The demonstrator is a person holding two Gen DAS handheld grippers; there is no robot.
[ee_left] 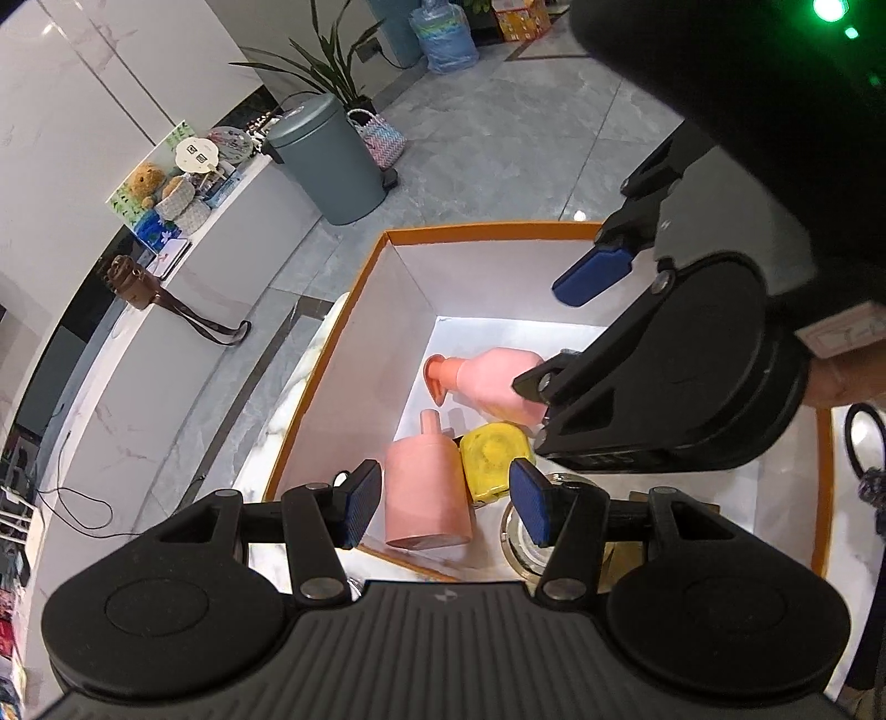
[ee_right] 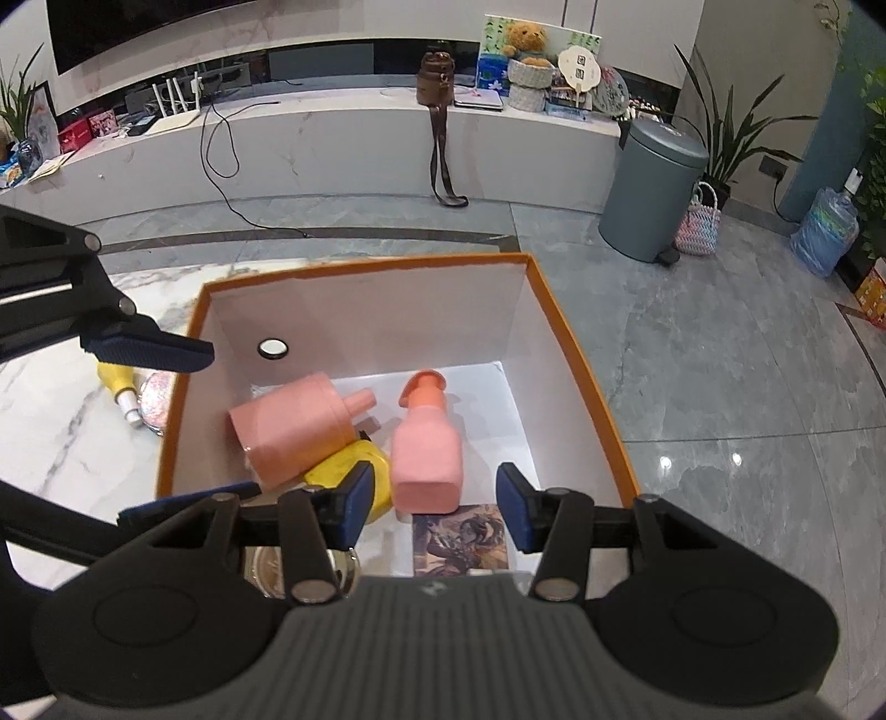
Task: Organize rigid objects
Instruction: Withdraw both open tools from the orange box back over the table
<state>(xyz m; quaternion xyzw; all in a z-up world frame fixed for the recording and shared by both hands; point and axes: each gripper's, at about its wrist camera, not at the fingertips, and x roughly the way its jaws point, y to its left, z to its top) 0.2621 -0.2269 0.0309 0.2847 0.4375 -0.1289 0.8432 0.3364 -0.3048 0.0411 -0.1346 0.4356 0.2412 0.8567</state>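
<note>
On a white marble tabletop (ee_right: 50, 443) sits an orange-rimmed white box (ee_right: 576, 354), the landmark for everything else. Beyond the box: grey stone floor tiles, then a long white marble ledge (ee_right: 332, 144) along the wall carrying a brown bag (ee_right: 436, 80) with hanging strap, a teddy bear (ee_right: 527, 37) and a round fan. A grey-green pedal bin (ee_right: 650, 191) stands on the floor past the box's far right corner, a woven basket (ee_right: 700, 221) beside it.

Inside the box: a pink pump bottle (ee_right: 426, 448) lying on its side, pump head pointing to the far wall; a pink cylindrical bottle (ee_right: 296, 432) also lying down, resting against a yellow container (ee_right: 354, 471). A printed card (ee_right: 459, 540) lies flat at the box's near wall. Outside the box's left wall, a yellow spray bottle (ee_right: 116, 382) lies on the marble.

Left gripper (ee_left: 437, 507): jaws apart, blue pads on either side of the cylindrical bottle's base in its own view but above it, nothing clamped.

Right gripper (ee_right: 429, 512): jaws apart, hanging over the pump bottle's base, pads not touching it, holding nothing.
</note>
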